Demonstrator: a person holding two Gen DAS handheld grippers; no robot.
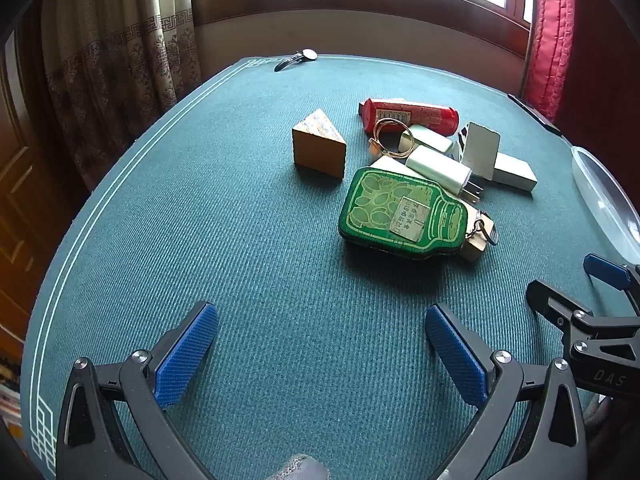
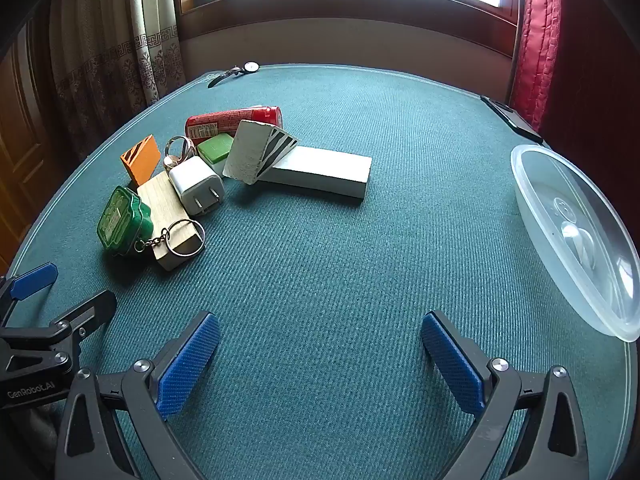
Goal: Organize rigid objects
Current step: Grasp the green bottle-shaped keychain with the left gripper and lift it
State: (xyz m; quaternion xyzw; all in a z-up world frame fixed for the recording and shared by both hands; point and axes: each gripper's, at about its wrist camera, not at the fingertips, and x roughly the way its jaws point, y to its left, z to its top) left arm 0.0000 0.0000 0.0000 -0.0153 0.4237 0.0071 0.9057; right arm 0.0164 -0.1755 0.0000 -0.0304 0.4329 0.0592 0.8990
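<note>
A heap of small objects lies on the green table cloth (image 1: 240, 260). It holds a green bottle-shaped tin (image 1: 400, 212) (image 2: 122, 218), a wooden wedge (image 1: 320, 144) (image 2: 141, 158), a red can (image 1: 410, 114) (image 2: 234, 120), a white charger plug (image 1: 440, 168) (image 2: 196, 184), a gold ring (image 1: 394, 136), a wooden block with a keyring (image 2: 172, 220), a white triangular block (image 2: 250, 152) and a long white block (image 2: 320, 174). My left gripper (image 1: 320, 356) is open and empty, in front of the tin. My right gripper (image 2: 320, 360) is open and empty, to the right of the heap.
A clear plastic container (image 2: 580, 236) (image 1: 604, 200) stands at the table's right edge. A wristwatch (image 1: 298, 58) (image 2: 236, 71) lies at the far edge. A dark flat device (image 2: 512, 120) lies at the far right corner. Curtains hang behind the table.
</note>
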